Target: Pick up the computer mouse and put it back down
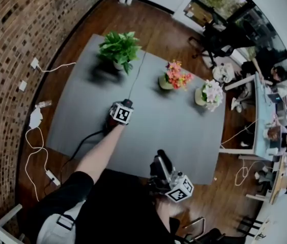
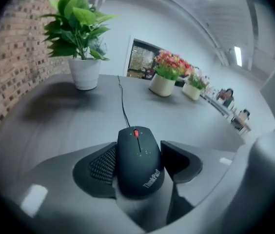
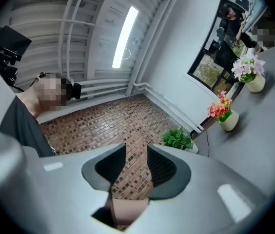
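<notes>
Grey table (image 1: 184,128), brick wall (image 1: 6,44) | left hand-held gripper (image 1: 125,105) grips mouse (image 2: 138,161) | right hand-held gripper (image 3: 136,167) ajar, empty

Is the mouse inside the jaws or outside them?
Inside. The computer mouse sits between the left gripper's jaws, with pads against both its sides.

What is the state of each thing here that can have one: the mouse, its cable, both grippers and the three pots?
computer mouse: clamped at both sides; whether it is lifted cannot be told.
cable: attached to the mouse, lying slack.
left gripper: shut on the computer mouse.
right gripper: open, empty.
green plant: upright in its white pot.
red flower pot: upright.
white flower pot: upright.
</notes>
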Motion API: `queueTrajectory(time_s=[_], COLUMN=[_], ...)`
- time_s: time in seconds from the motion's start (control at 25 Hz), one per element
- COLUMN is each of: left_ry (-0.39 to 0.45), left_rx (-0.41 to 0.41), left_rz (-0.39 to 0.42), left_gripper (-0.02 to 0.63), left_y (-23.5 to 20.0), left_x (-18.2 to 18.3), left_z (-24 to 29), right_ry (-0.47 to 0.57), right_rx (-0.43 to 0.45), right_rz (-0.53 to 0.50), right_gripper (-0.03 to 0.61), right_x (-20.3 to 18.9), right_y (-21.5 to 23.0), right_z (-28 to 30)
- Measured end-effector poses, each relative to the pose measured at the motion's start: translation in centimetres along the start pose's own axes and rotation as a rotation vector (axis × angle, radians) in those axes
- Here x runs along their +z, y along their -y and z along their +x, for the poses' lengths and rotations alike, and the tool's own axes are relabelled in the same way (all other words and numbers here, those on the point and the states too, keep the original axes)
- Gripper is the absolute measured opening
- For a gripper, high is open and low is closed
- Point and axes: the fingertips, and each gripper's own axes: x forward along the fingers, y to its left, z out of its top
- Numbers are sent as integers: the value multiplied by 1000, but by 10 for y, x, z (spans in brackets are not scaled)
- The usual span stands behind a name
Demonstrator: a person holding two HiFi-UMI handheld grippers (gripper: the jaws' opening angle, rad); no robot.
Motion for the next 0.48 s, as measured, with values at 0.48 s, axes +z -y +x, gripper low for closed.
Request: queueTrajectory(time_s=[0.48], left_ry=[751], left_rx=[-1363], left_rz=[-866], left_gripper=[284], left_y=[94], left_x=[174], left_z=[-340], right_ry=[56], right_rx=[128], right_rz=[73], right_gripper=[111], right_x=[26], right_y=[31], right_z=[-3])
